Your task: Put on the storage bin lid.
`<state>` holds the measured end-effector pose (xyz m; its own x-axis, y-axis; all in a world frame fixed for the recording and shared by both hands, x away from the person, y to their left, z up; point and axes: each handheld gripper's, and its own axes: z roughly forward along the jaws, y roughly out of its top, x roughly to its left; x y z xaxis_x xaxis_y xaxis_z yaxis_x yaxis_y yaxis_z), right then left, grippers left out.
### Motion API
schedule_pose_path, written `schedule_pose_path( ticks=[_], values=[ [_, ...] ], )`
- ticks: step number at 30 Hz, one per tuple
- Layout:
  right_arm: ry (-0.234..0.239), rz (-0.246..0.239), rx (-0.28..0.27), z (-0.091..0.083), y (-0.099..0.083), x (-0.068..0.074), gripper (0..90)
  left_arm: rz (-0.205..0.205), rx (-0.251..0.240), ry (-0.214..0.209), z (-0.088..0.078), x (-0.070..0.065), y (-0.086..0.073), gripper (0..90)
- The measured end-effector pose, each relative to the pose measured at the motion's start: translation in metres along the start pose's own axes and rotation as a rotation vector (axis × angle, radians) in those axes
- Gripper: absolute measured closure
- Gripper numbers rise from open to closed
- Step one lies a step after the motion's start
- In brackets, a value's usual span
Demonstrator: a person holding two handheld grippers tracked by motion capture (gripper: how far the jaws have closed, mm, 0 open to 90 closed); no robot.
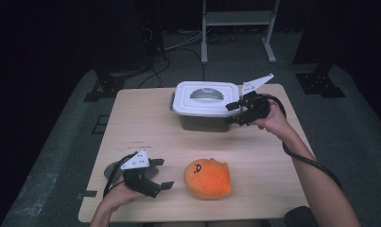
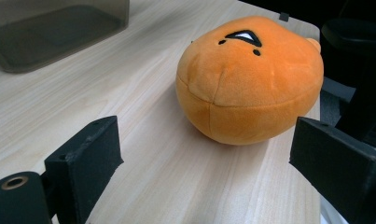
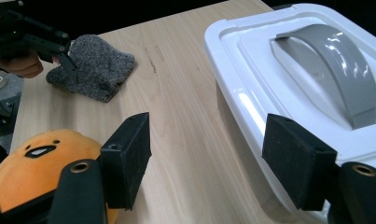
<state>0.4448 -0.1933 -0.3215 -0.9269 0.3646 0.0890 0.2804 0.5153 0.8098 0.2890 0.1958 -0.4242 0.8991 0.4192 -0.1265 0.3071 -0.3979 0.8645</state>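
1. We hold the left gripper [image 1: 160, 174] just left of the orange plush toy [image 1: 207, 178], jaws wide and empty (lined up to clamp it, we judge).
2. Right gripper [image 1: 231, 112], jaws wide and empty, sits beyond the toy at the lidded white box [image 1: 206, 98], probably for its lid.
3. Grey cloth [image 3: 93, 67] lies left of the toy.

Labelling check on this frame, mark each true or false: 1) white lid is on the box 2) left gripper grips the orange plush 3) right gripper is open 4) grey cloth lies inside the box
1) The white plastic lid with its grey handle sits on the box: true.
2) False: the left gripper is open, the round orange plush toy lies ahead, untouched.
3) The right gripper is open: true.
4) False: the grey fuzzy cloth lies on the wooden table.
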Motion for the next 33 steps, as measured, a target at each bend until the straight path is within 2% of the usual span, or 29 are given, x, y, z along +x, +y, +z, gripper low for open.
schedule_pose_path(
  ticks=[11, 33],
  values=[
    [0.001, -0.008, 0.01, 0.008, 0.018, -0.012, 30.9, -0.006, -0.016, 0.003, -0.002, 0.002, -0.001, 8.1],
    [0.011, -0.026, 0.03, 0.029, 0.042, -0.034, 30.9, -0.017, -0.018, 0.0, -0.001, 0.007, -0.004, 8.1]
  ],
)
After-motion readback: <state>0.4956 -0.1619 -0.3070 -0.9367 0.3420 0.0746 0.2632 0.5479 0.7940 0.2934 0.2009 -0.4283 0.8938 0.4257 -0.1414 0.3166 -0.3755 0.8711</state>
